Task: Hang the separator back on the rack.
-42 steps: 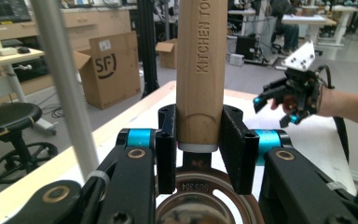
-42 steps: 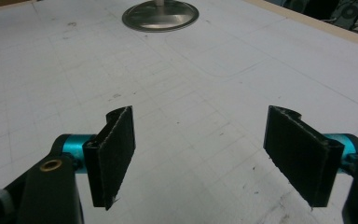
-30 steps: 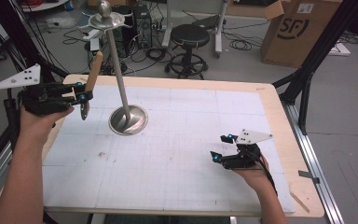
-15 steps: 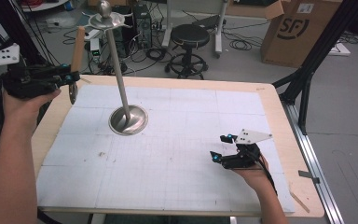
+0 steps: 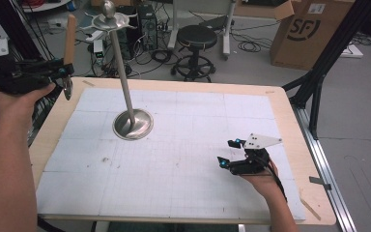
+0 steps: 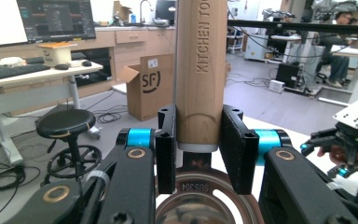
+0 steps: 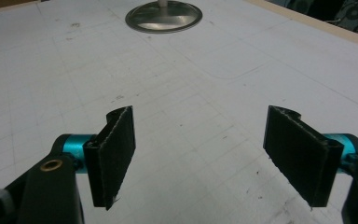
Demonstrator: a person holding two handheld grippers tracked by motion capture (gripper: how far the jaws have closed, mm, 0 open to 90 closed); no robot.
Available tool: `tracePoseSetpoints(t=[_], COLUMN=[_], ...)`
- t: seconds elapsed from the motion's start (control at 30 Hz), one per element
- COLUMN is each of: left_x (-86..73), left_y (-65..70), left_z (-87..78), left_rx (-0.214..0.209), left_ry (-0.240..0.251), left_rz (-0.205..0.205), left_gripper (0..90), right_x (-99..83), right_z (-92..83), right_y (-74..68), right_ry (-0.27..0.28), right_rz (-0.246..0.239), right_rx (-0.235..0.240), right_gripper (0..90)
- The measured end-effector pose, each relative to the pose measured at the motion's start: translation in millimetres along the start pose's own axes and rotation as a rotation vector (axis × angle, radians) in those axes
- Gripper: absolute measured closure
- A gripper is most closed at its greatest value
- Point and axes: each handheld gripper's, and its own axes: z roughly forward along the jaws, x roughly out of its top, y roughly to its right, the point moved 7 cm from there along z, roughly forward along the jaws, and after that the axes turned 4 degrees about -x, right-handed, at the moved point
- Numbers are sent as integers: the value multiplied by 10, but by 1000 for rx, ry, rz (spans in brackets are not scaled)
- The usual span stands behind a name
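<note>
My left gripper (image 5: 60, 70) is held up beyond the table's far left corner, shut on a kitchen tool. Its wooden handle (image 5: 69, 34) points straight up and its round metal head (image 5: 67, 88) hangs below the jaws. In the left gripper view the jaws clamp the base of the wooden handle (image 6: 200, 70), above the steel head (image 6: 200, 205). A tall metal stand (image 5: 121, 67) with a round base (image 5: 133, 124) and a hooked top rises from the white mat. My right gripper (image 5: 227, 153) rests open near the front right, nothing between its pads (image 7: 114, 154).
The white gridded mat (image 5: 183, 159) lies on a wooden table (image 5: 290, 116). The stand's base (image 7: 163, 16) lies far ahead of my right gripper. A stool (image 5: 196, 36), a cardboard box (image 5: 309, 34) and cables are on the floor behind the table.
My left gripper has carried the tool left and away from the stand, out past the table's corner, with the handle turning upright. My right gripper has stayed still.
</note>
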Motion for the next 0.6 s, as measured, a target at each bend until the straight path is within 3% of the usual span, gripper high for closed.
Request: tracePoseSetpoints(t=[0.2,0.6], left_x=[-50,-25], left_y=[-40,-25], left_z=[44,59], left_rx=[12,0], left_ry=[-35,-7], left_rz=[-2,-4], left_gripper=[689,689], right_x=[-4,-5], right_z=[2,3], right_y=[-4,-4], right_ry=[-4,-5], right_rz=[-2,-1], right_rx=[3,3], right_gripper=[242,243])
